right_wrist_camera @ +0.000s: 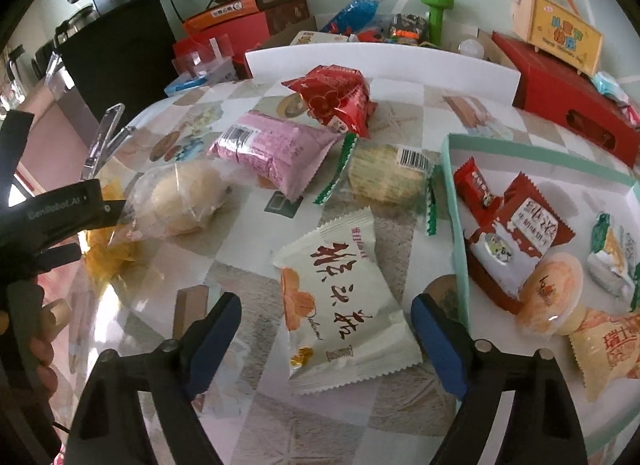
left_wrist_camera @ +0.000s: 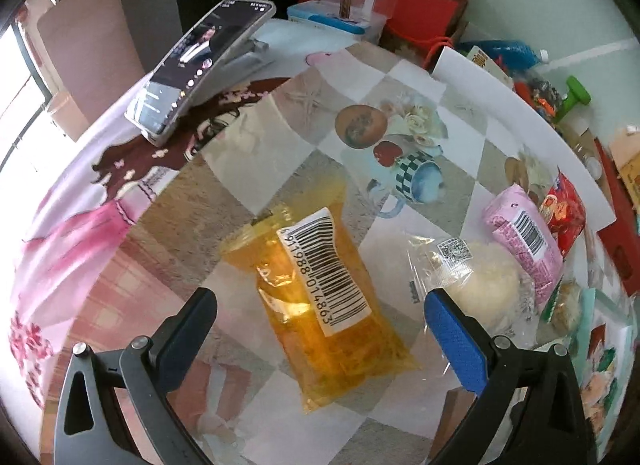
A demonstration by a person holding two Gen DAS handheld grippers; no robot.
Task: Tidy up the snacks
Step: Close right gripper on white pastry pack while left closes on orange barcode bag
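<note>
My left gripper [left_wrist_camera: 320,321] is open, its jaws on either side of a clear yellow snack packet with a barcode [left_wrist_camera: 320,297] that lies flat on the table. My right gripper [right_wrist_camera: 326,321] is open, its jaws on either side of a white packet with red writing [right_wrist_camera: 344,301]. A bun in clear wrap [right_wrist_camera: 176,201], a pink packet [right_wrist_camera: 272,149], a red packet [right_wrist_camera: 336,97] and a round cracker in clear wrap [right_wrist_camera: 384,175] lie loose behind it. A mint-green tray [right_wrist_camera: 454,201] at the right holds several wrapped snacks.
A phone on a stand [left_wrist_camera: 196,69] stands at the table's far left. A white card [right_wrist_camera: 380,61], red boxes [right_wrist_camera: 576,117], a blue bottle [right_wrist_camera: 356,13] and a green dumbbell [right_wrist_camera: 436,13] line the back. The left hand-held gripper shows in the right wrist view [right_wrist_camera: 52,217].
</note>
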